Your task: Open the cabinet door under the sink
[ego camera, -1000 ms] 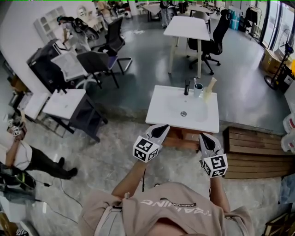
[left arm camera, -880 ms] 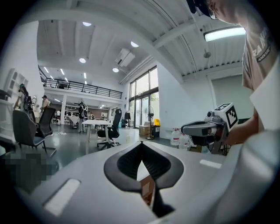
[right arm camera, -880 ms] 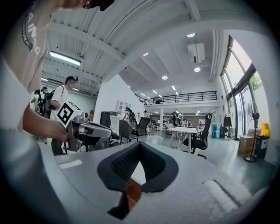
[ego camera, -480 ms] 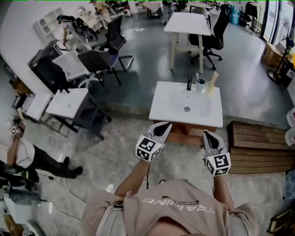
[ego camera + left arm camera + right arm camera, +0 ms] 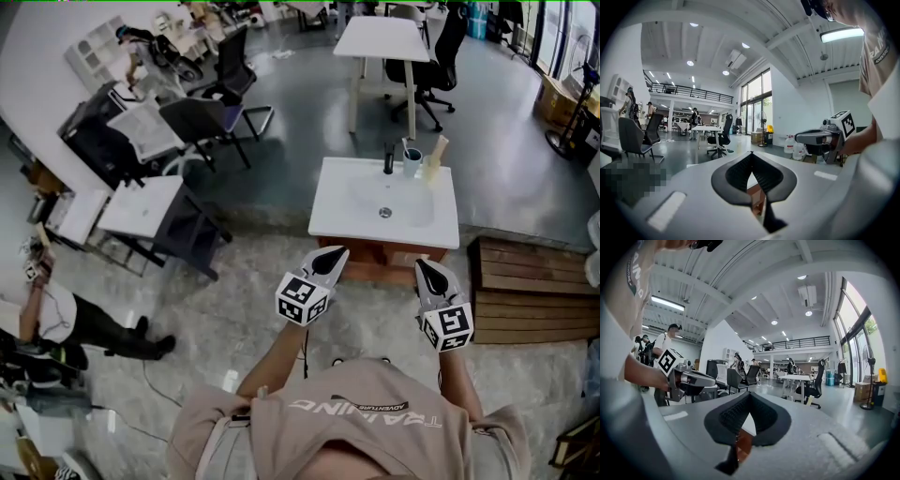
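Brown wooden cabinet (image 5: pixel 375 253) beneath the white sink (image 5: pixel 337 220), directly in front of the person; left gripper (image 5: pixel 332 253) clenched on nothing; right gripper (image 5: pixel 423 266) clenched too, empty, both near its front.

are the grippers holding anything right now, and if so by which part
Nothing is held. The left gripper and the right gripper both have their jaws closed together with nothing between them, in front of the cabinet under the sink.

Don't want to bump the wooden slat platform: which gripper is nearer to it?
Right. The right gripper hangs just left of the platform; the left gripper sits farther left, across the cabinet.
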